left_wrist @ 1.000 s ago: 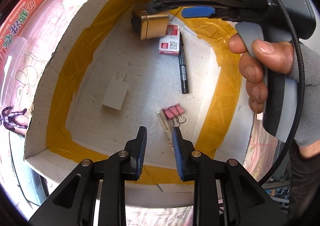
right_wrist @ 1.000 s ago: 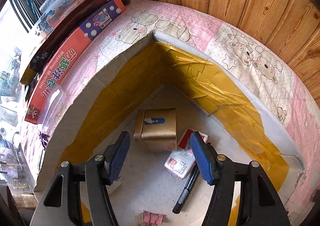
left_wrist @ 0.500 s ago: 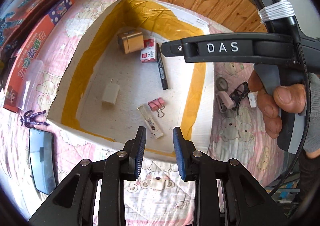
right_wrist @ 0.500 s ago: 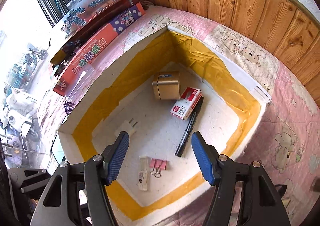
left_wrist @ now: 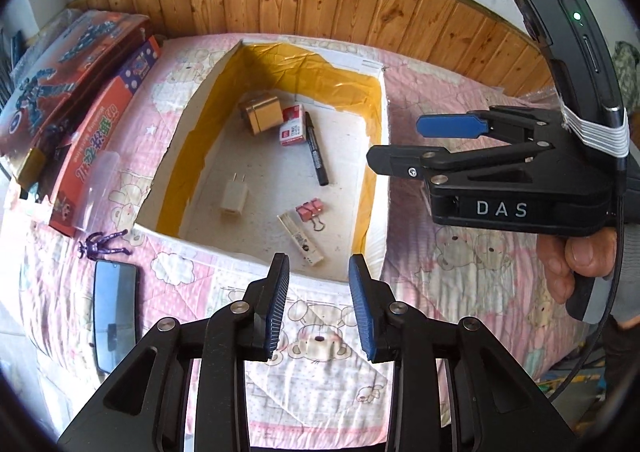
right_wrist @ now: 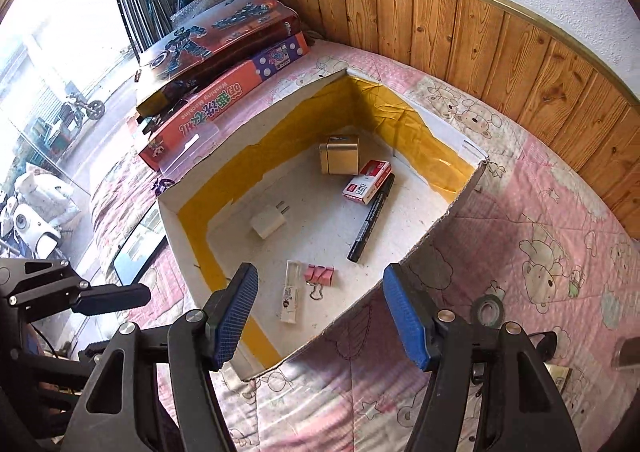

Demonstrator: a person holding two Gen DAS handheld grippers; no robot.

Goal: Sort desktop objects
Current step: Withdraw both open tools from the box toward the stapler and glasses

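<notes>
A shallow cardboard box [left_wrist: 380,156] [right_wrist: 436,224] with yellow tape inside lies on the pink bear blanket. In it are a gold box [left_wrist: 262,114] [right_wrist: 340,154], a red-white staples box [left_wrist: 292,126] [right_wrist: 368,182], a black marker [left_wrist: 316,150] [right_wrist: 370,220], a white charger [left_wrist: 234,198] [right_wrist: 269,222], a pink binder clip [left_wrist: 310,210] [right_wrist: 320,276] and a white stick [left_wrist: 302,240] [right_wrist: 291,294]. My left gripper [left_wrist: 318,312] is open and empty above the blanket near the box's front wall. My right gripper [right_wrist: 320,316] is open and empty above the box's right corner; it also shows in the left wrist view [left_wrist: 432,140].
Toy boxes [left_wrist: 76,92] [right_wrist: 220,64] are stacked at the left. A purple figure [left_wrist: 104,246] and a black phone [left_wrist: 114,316] lie left of the box. A tape roll [right_wrist: 487,309] and dark items lie on the blanket at right. A wooden wall panel runs behind.
Both grippers have pulled back and up out of the box, empty; the whole box and the blanket around it are now in view.
</notes>
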